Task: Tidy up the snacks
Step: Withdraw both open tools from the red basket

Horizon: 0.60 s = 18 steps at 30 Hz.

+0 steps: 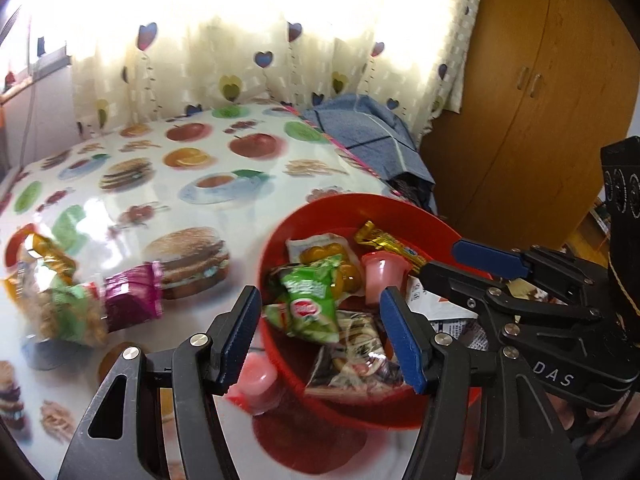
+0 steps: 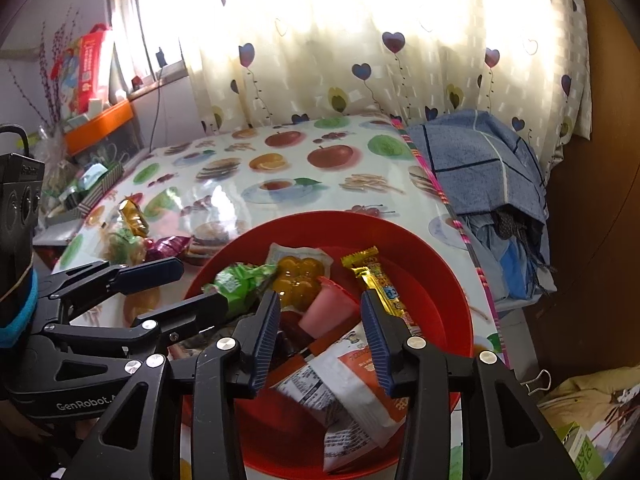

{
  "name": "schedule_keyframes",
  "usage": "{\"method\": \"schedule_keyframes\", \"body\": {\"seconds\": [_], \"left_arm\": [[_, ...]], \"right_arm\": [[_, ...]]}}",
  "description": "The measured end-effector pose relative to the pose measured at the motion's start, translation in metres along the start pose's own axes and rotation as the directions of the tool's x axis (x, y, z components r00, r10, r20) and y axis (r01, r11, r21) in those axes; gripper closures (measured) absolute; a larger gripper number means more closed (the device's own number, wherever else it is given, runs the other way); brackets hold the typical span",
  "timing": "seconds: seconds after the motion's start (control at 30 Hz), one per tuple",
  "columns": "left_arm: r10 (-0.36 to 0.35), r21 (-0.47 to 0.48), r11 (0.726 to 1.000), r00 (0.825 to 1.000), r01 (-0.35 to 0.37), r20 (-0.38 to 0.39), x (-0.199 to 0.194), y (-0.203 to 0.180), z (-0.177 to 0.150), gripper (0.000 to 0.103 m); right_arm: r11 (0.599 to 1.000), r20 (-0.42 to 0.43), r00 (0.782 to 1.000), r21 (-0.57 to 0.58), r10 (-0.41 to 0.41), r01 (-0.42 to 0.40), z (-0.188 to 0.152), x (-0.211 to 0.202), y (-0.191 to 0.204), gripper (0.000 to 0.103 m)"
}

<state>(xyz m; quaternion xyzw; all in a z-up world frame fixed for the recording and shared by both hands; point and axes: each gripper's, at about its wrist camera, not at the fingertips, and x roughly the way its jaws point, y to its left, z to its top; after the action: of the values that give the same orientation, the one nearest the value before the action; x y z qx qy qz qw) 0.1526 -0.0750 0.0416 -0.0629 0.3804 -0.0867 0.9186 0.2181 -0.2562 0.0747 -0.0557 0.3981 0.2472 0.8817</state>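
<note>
Both jaws are hanging released, nothing between them, over the red bowl (image 2: 448, 280); its near rim is sitting hidden beneath the right gripper (image 2: 320, 328) and left gripper (image 1: 320, 332).

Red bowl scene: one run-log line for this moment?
red bowl: holds several snacks | left gripper: open above bowl, empty | right gripper: open above bowl, empty | loose snacks: on table left of bowl

Straight beyond the claws, bright daylight glows through a heart-print curtain (image 2: 360, 52); a wooden wardrobe (image 1: 532, 92) stands to their right, a window (image 2: 136, 28) up to their left
</note>
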Motion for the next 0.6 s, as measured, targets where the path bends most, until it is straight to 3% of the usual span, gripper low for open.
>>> {"method": "schedule_keyframes", "body": {"seconds": [0.27, 0.6], "left_arm": [[0.140, -0.048, 0.989, 0.987, -0.137, 0.074, -0.045, 0.020, -0.009, 0.040], [0.264, -0.121, 0.959, 0.962, -0.255, 0.069, -0.083, 0.056, -0.038, 0.040]], "right_arm": [[0.998, 0.029, 0.999, -0.043, 0.045, -0.044, -0.002, -0.017, 0.032, 0.062], [0.980, 0.008, 0.988, -0.132, 0.154, -0.152, -0.010, -0.015, 0.094, 0.060]]}}
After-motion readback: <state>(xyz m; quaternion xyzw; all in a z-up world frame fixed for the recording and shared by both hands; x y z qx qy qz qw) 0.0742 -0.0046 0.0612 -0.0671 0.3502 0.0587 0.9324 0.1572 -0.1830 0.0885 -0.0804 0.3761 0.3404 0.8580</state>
